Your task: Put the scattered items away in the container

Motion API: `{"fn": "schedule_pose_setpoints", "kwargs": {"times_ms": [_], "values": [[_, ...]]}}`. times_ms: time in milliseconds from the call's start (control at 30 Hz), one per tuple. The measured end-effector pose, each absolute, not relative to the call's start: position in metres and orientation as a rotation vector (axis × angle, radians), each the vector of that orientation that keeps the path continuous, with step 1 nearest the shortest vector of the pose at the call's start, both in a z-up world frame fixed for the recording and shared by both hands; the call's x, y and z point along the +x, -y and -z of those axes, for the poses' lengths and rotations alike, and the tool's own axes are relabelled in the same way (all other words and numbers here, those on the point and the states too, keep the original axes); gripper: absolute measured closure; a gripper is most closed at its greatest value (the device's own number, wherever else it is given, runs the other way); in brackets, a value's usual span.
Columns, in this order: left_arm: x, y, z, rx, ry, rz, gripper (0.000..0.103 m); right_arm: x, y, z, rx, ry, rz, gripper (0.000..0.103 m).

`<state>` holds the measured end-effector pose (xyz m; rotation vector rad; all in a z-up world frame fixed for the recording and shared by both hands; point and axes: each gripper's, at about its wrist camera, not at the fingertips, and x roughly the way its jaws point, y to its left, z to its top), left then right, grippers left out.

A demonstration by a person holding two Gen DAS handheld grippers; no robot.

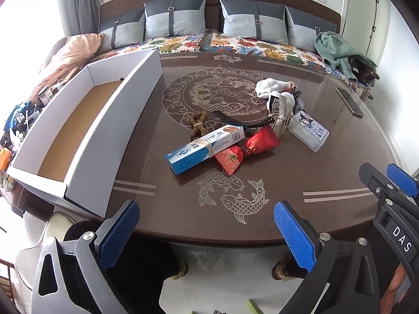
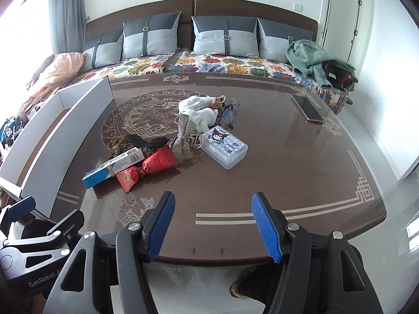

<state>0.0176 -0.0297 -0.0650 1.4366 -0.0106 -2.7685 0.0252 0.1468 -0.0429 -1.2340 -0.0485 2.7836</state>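
On the left of the brown table [image 1: 301, 172], a long white cardboard box [image 1: 110, 130] with nothing visible on its brown floor. Near the table's middle, well apart from both grippers and right of the box, a loose heap: blue-and-white carton [image 1: 207, 147], red pouch [image 1: 246, 147], wooden beads [image 1: 197, 125], black comb [image 1: 227, 119], glittery bow [image 2: 183, 141], white cloth [image 2: 199, 111], glasses [image 2: 230, 115] and clear plastic case [image 2: 225, 149]. Left gripper [image 1: 205, 231] and right gripper [image 2: 212, 226] both spread wide, pinching nothing, at the near edge.
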Motion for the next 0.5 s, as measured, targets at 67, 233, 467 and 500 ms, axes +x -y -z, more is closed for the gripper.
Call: {"fn": "schedule_pose_setpoints", "kwargs": {"times_ms": [67,233,467,500], "values": [[0.018,0.031,0.062,1.44,0.002,2.768,0.0,0.025,-0.143,0.039,-1.217,0.072,-2.798,0.041],[0.02,0.035,0.055,1.447,-0.021,2.768,0.0,0.028,-0.137,0.032,-1.197,0.114,-2.816,0.041],[0.022,0.038,0.046,1.452,-0.029,2.767,0.0,0.032,-0.135,0.028,-1.202,0.101,-2.826,0.041],[0.023,0.038,0.046,1.451,-0.028,2.767,0.0,0.032,-0.134,0.028,-1.199,0.105,-2.826,0.041]]}}
